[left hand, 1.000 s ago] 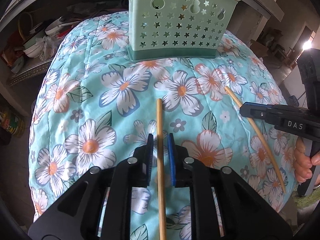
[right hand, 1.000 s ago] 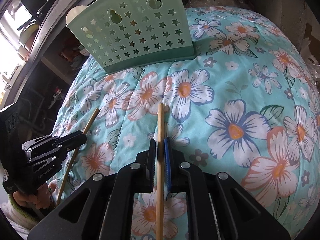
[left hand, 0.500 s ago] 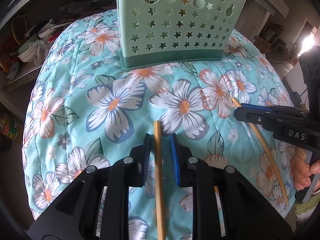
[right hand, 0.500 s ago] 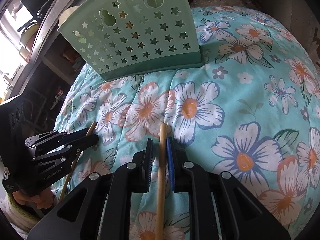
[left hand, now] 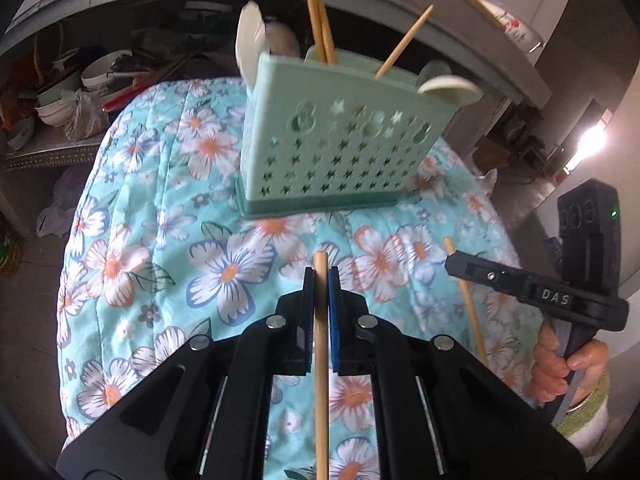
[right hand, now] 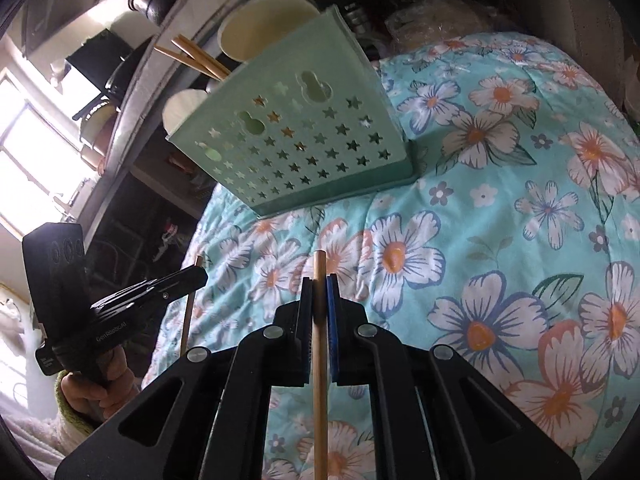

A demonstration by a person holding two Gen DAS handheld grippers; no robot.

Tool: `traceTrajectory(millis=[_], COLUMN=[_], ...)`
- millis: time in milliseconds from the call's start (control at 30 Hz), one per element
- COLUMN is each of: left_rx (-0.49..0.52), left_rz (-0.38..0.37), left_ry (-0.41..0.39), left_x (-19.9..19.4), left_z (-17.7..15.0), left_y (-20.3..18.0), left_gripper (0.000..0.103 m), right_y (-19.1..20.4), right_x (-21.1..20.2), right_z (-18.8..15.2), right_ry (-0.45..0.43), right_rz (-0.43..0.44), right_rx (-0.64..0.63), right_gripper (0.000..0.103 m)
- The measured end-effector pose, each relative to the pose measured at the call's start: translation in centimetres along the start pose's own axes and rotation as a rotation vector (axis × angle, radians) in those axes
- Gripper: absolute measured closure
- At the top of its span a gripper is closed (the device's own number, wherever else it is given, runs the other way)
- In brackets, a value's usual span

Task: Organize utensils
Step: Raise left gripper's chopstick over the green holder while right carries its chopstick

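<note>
Your left gripper (left hand: 321, 280) is pinched on a wooden chopstick (left hand: 321, 368) — the stick runs straight back between the two pads, and only a short tip pokes out past them toward the green utensil holder (left hand: 332, 152). Your right gripper (right hand: 319, 288) is clamped the same way on a second chopstick (right hand: 319, 360), its tip also just clear of the pads and pointing at the holder.

The holder stands ahead of both claws on the floral cloth (left hand: 168, 240), apart from either stick. Several chopsticks (left hand: 318, 16) and pale spoons (left hand: 250, 40) already stick up out of its top.

From the left camera, your right claw sits to the holder's near right, its chopstick hanging down over the cloth — whether it touches the fabric there, you cannot tell.
</note>
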State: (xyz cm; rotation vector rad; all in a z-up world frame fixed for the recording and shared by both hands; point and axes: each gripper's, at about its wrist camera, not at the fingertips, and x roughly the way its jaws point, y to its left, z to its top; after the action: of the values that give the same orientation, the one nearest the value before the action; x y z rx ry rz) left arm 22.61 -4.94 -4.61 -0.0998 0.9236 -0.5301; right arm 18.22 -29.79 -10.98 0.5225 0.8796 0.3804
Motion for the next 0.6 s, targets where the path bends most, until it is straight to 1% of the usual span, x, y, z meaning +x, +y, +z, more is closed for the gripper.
traceTrajectory(millis=[200,300,367,600], left_rx=[0.029,0.045,0.062,0.087], left_rz=[-0.058,-0.09,-0.093,-0.116], left_ry=[-0.18,-0.277,-0.344,-0.526], left_x=[-6.8,-9.7,-11.2,-15.0], left_z=[3.7,5.5,6.7,11.1], left_y=[-1.5,-2.4,-3.0,-4.5], left_gripper=[0.097,0.097,0.097,0.097], right_y=[1.1,0.8,0.7,0.0], right_x=[-3.9,-5.6,-6.2,-6.9], right_z=[0.9,1.0,1.1,0.6], right_ry=[-0.099,-0.129,-0.141,-0.153], right_rz=[0.045,0.056,0.055,0.044], right_rx=[-0.037,-0.038,-0.037,-0.019], right_gripper=[0.096,0.097,0.097,0.097])
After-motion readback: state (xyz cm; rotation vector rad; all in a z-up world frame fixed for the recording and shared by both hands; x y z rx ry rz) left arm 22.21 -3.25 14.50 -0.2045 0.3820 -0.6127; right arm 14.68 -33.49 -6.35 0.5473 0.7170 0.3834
